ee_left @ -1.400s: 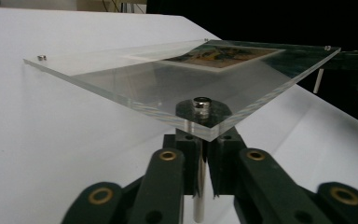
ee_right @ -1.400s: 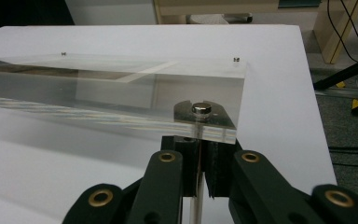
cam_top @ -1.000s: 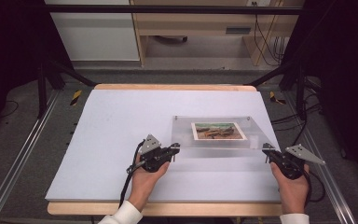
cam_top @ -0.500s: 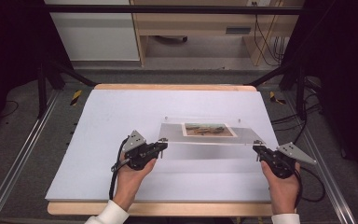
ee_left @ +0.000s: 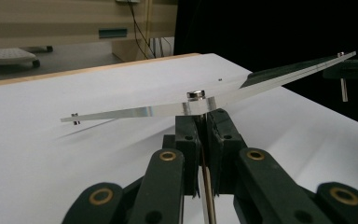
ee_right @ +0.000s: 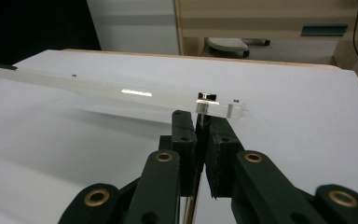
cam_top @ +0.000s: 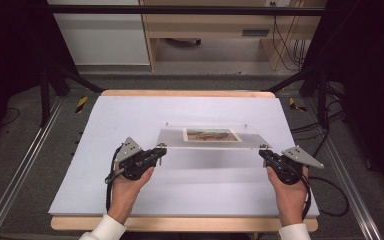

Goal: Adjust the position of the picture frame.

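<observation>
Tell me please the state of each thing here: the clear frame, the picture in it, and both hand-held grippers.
Clear acrylic frame: lifted off the white table, held at two near corners.
Picture: lying flat inside the frame.
Left hand-held gripper: shut below the frame's corner.
Right hand-held gripper: shut below the opposite corner.

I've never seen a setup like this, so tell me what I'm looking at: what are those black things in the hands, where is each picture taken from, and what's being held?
A person holds two hand-held grippers, the left gripper and the right gripper. One picture looks down from above the table; the other two come from cameras riding on each gripper, looking along its black jaws. Both grippers are shut, each on a corner post under a clear acrylic frame, which hangs above the white tabletop. A small picture sits in the frame.
</observation>
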Demonstrator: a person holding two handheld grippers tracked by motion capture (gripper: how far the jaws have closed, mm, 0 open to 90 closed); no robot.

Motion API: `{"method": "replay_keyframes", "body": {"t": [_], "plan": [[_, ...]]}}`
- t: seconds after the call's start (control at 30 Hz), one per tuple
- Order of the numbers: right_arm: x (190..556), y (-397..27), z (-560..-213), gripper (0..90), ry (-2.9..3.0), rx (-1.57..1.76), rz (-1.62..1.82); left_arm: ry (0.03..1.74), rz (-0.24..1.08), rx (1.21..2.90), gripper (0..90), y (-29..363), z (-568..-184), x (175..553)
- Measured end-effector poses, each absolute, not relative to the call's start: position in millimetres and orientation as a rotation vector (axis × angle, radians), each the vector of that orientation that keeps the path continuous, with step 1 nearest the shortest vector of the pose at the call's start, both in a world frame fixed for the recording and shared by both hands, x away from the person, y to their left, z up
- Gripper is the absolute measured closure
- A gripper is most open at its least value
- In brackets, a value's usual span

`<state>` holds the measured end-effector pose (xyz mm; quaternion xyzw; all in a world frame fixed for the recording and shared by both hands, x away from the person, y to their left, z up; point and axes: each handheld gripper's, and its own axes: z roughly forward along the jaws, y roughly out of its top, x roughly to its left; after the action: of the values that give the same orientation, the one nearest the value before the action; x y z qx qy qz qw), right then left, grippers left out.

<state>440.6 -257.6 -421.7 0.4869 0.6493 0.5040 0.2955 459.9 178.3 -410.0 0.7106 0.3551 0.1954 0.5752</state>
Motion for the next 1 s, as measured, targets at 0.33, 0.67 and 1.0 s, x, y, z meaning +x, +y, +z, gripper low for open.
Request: {"method": "replay_keyframes", "body": {"t": [0.33, 0.67, 1.0], "plan": [[471, -215, -405, 83.0, 1.775, 1.253, 1.332, 0.885, 0.507, 1.613, 82.7, 218, -406, 477], [489, -200, -398, 82.8, 1.778, 1.264, 1.315, 0.897, 0.515, 1.603, 82.6, 226, -404, 497], [493, -196, -405, 82.7, 1.769, 1.306, 1.328, 0.896, 0.517, 1.617, 82.4, 230, -408, 506]]}}
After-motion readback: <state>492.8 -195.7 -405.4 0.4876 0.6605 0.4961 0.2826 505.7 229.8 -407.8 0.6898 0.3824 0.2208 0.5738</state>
